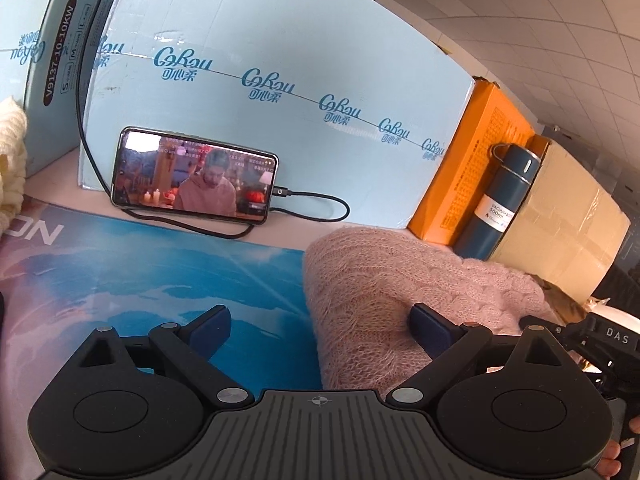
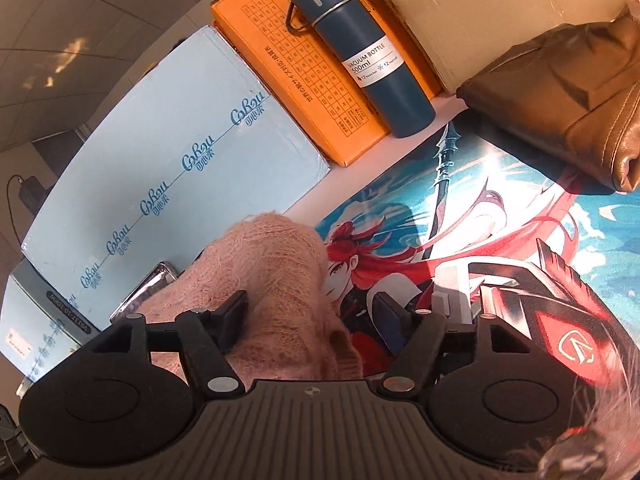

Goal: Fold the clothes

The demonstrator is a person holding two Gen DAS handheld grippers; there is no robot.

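Left gripper (image 1: pixel 320 330) jaws wide, nothing clamped; its right finger (image 1: pixel 430 326) sits against the pink sweater (image 1: pixel 400 280), left finger over the printed mat (image 1: pixel 160 280). Right gripper (image 2: pixel 310 316) jaws spread apart, sweater bunched between them, pads not pressing it. Both point slightly downward. Sweater lies on the mat, in front of the blue box (image 1: pixel 280 60), near the phone (image 1: pixel 196 176) and bottle (image 2: pixel 360 52).

phone (image 2: pixel 144 294): mostly hidden behind the pink sweater (image 2: pixel 276 280) — right view
cream knit (image 1: pixel 12 160): cut off at left edge
brown bag (image 2: pixel 568 100): cut off at right edge
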